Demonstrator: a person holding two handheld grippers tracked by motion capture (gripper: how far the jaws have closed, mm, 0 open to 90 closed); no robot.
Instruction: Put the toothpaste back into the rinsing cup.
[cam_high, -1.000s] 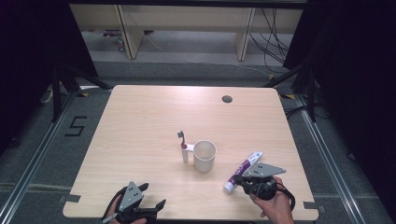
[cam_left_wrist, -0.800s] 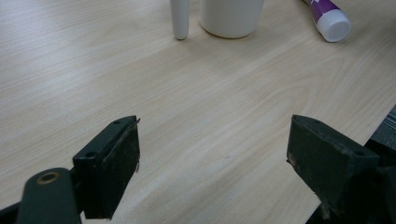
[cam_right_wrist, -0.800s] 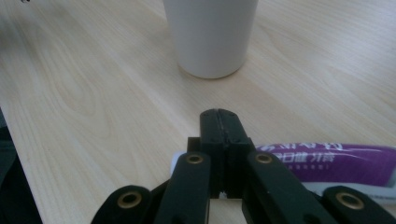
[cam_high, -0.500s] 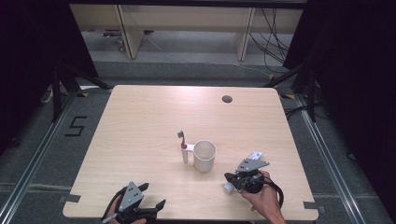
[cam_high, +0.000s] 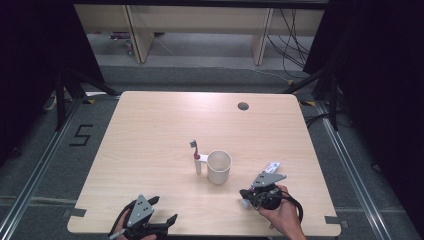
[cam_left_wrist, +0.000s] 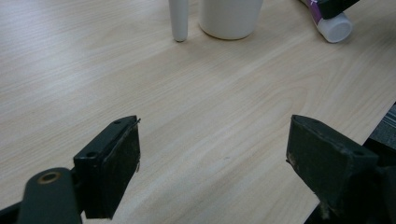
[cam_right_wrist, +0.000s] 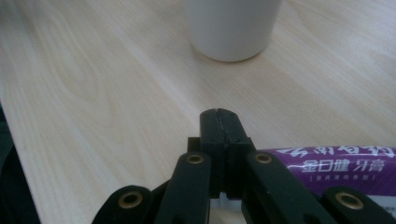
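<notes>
A white cup (cam_high: 219, 166) stands mid-table, and a toothbrush (cam_high: 196, 156) stands upright just left of it. A purple-and-white toothpaste tube (cam_high: 271, 166) lies to the cup's right, its white cap (cam_left_wrist: 334, 25) toward the near edge. My right gripper (cam_high: 247, 192) hovers over the tube. In the right gripper view the jaws of this gripper (cam_right_wrist: 219, 123) are pressed together with nothing between them; the tube (cam_right_wrist: 327, 168) lies just beside them and the cup (cam_right_wrist: 232, 28) is ahead. My left gripper (cam_high: 162, 210) sits at the near left edge, open and empty (cam_left_wrist: 212, 163).
The light wooden table (cam_high: 150, 140) has a dark round cable hole (cam_high: 243, 106) at the far right. Its near edge runs just under both hands. Dark floor and shelving legs surround the table.
My right gripper has moved left over the toothpaste tube, now covering most of it. The left gripper has stayed put.
</notes>
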